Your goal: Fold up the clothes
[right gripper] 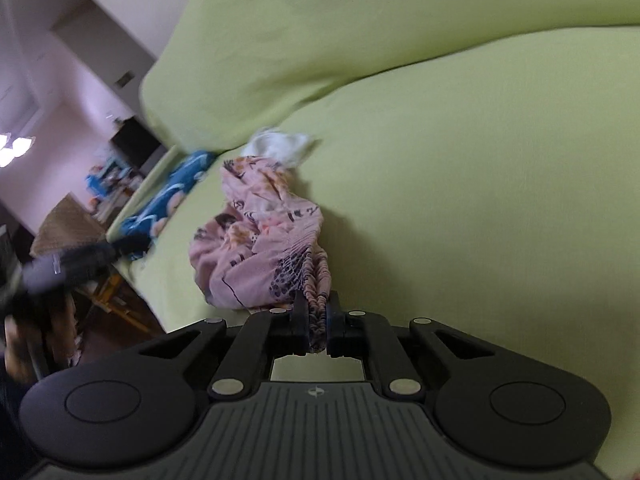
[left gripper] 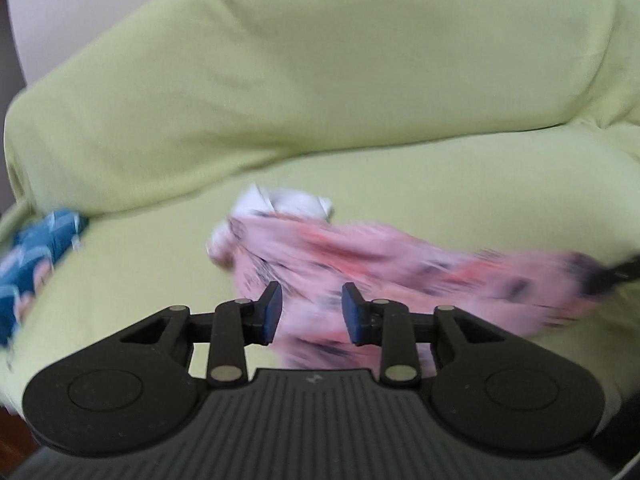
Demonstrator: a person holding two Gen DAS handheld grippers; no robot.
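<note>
A pink patterned garment (right gripper: 260,236) lies bunched on the green sofa seat (right gripper: 480,200). My right gripper (right gripper: 318,312) is shut on its gathered elastic edge. In the left wrist view the same pink garment (left gripper: 360,272) is stretched and blurred, its right end held by the right gripper (left gripper: 616,272) at the frame edge. My left gripper (left gripper: 312,312) is open, its blue pads just in front of the cloth, holding nothing. A white cloth (left gripper: 288,204) lies behind the pink garment; it also shows in the right wrist view (right gripper: 280,146).
A blue patterned cloth (left gripper: 32,256) lies at the sofa's left edge, also in the right wrist view (right gripper: 172,196). The green backrest (left gripper: 320,80) rises behind. Beyond the sofa edge are a floor, furniture and a room (right gripper: 60,200). The left gripper shows blurred there (right gripper: 72,264).
</note>
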